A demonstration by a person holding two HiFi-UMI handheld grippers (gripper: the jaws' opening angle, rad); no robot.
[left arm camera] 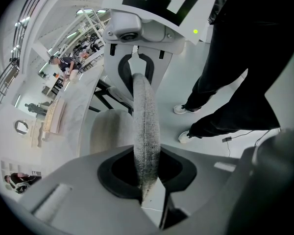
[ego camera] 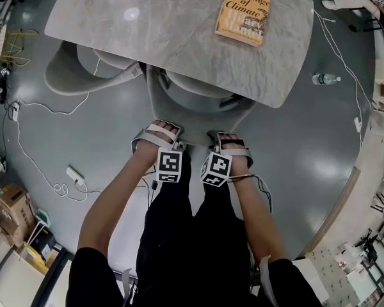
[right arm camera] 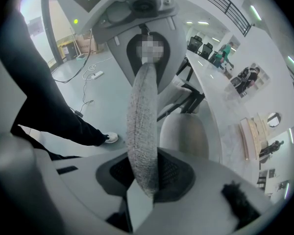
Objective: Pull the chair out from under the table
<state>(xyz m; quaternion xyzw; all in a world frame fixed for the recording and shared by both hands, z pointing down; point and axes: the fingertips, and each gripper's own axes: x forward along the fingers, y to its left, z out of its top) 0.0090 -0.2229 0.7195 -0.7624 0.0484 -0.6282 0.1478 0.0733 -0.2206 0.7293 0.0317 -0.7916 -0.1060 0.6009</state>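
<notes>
Left gripper and right gripper each had jaws pinching the padded top edge of the chair, side by side. It looked like a hold set for a straight pull toward six o'clock. The chair sat tucked under the table at twelve. Book at one, second chair at ten, bottle at two, cables at eight. The person's legs stood in the pull path.
</notes>
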